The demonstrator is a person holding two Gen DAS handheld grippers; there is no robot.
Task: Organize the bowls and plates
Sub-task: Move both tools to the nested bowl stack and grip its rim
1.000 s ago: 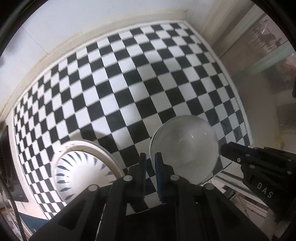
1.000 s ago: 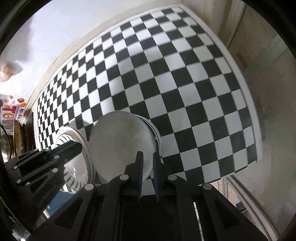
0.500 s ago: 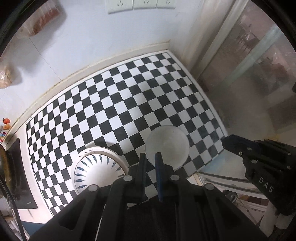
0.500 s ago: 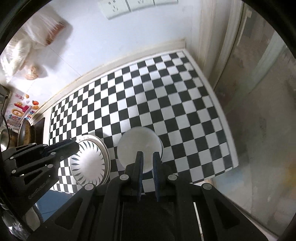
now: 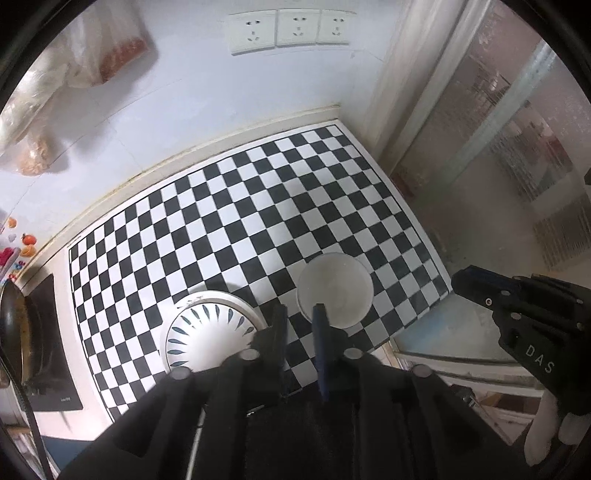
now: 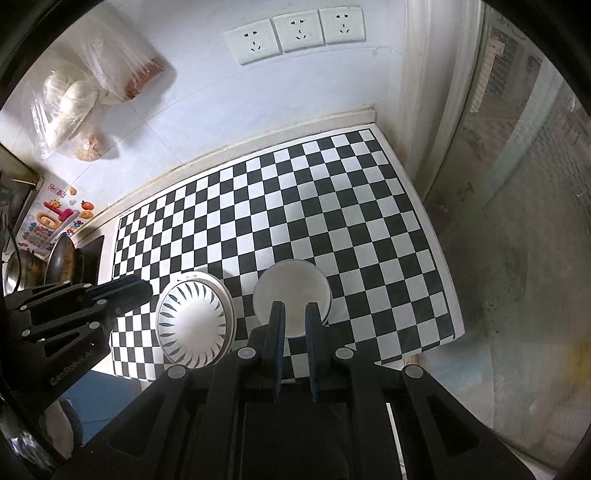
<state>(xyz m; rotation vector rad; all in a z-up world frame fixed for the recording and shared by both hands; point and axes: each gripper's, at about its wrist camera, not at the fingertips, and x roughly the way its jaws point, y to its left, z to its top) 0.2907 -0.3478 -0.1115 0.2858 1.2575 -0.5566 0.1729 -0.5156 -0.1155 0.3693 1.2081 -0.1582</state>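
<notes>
A white plate with blue leaf marks [image 5: 207, 332] [image 6: 194, 323] lies on the checkered mat near its front edge. A plain white bowl [image 5: 334, 290] [image 6: 291, 295] stands right of it. My left gripper [image 5: 299, 314] hovers high above the gap between plate and bowl, jaws narrowly apart and empty. My right gripper [image 6: 293, 310] hovers high above the bowl's near rim, jaws narrowly apart and empty. Each gripper shows at the edge of the other's view, the right [image 5: 517, 306] and the left [image 6: 92, 299].
The black-and-white checkered mat [image 5: 258, 221] covers the counter up to a white wall with three sockets [image 5: 288, 29]. Plastic bags of food [image 6: 85, 92] hang on the wall at left. A stove with a pan [image 5: 22, 325] sits left. A glass door [image 6: 517, 184] stands right.
Both grippers have risen well away from the counter, so plate and bowl look smaller and the wall came into view. Plate and bowl stayed in place.
</notes>
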